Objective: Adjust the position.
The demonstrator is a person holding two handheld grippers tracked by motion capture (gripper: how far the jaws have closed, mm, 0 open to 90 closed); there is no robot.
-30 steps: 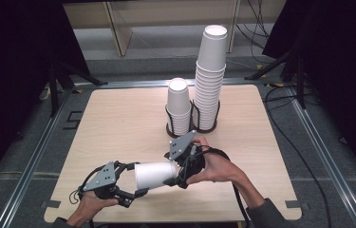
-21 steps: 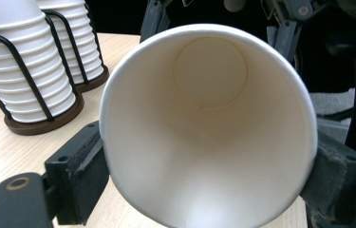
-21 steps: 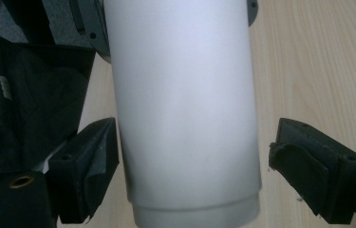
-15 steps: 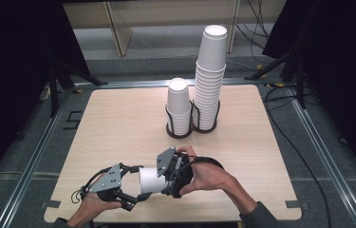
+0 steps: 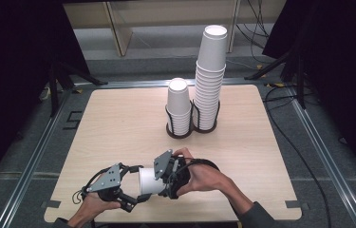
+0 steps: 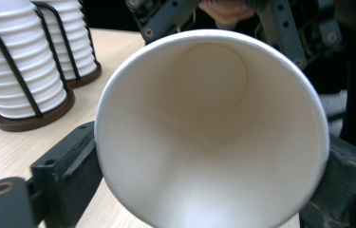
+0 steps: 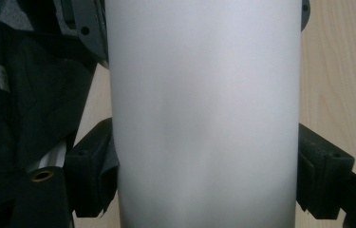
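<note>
A white paper cup [image 5: 148, 180] lies on its side just above the table's front edge, between both grippers. My left gripper [image 5: 136, 186] is at the cup's mouth. Its jaws have just been opening and now stand open beside the rim. In the left gripper view I look into the cup [image 6: 213, 142], with my left gripper [image 6: 211, 161] flanking it. My right gripper [image 5: 159, 180] is shut on the cup's base end. In the right gripper view the cup wall [image 7: 204, 118] sits squeezed in my right gripper [image 7: 206, 161].
A short stack of cups [image 5: 179, 107] and a tall stack [image 5: 210, 76] stand in black wire holders at the back middle of the wooden table [image 5: 118, 123]. Both stacks [image 6: 14, 61] are in the left gripper view. Cables and dark stands lie beyond the table.
My right gripper has moved left and down onto the cup's base end and closed on it. My left gripper has stayed in place, and its jaws have spread.
</note>
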